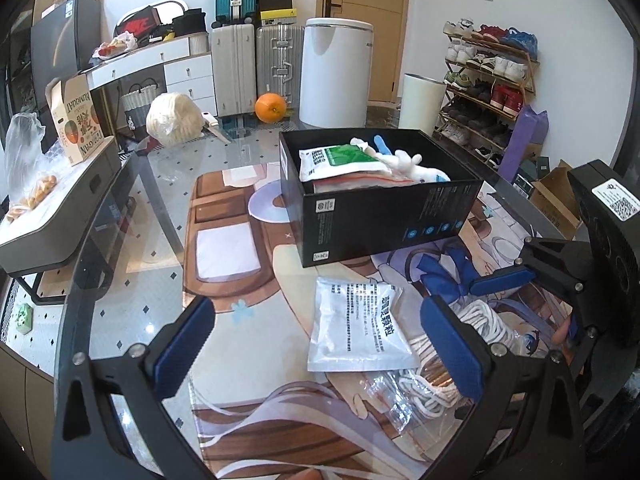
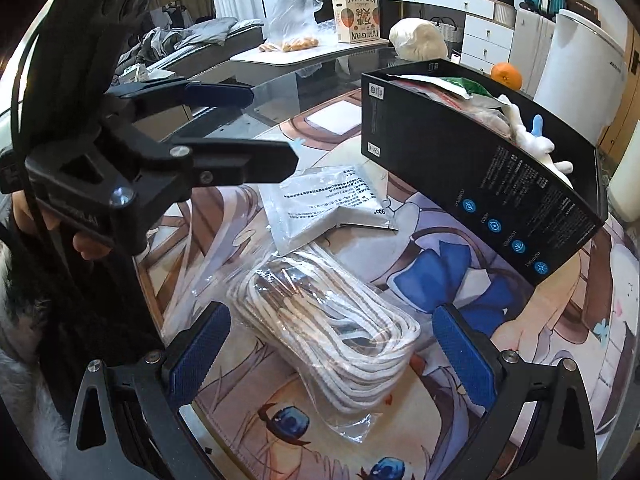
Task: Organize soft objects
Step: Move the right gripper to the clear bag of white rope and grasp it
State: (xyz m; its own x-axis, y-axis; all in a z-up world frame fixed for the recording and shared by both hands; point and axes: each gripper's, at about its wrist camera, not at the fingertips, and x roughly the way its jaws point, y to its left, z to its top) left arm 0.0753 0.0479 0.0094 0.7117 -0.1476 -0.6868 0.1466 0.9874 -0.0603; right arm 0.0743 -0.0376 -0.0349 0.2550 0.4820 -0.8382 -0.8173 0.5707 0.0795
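A black box (image 1: 384, 216) stands on the printed mat and holds a green-and-white pouch (image 1: 340, 160) and a white plush toy (image 1: 404, 160); it also shows in the right wrist view (image 2: 480, 176). A white foil pouch (image 1: 360, 328) lies flat in front of the box, also seen from the right wrist (image 2: 324, 204). Beside it lies a clear bag of coiled white rope (image 2: 332, 336), partly visible in the left wrist view (image 1: 424, 392). My left gripper (image 1: 320, 352) is open above the foil pouch. My right gripper (image 2: 332, 360) is open astride the rope bag.
A printed anime mat (image 1: 240, 248) covers the glass table. A side stand holds a plastic bag of fruit (image 1: 24, 176) and a cardboard carton (image 1: 76, 116). An orange (image 1: 271, 107), suitcases, a white bin and a shoe rack (image 1: 484, 80) stand behind.
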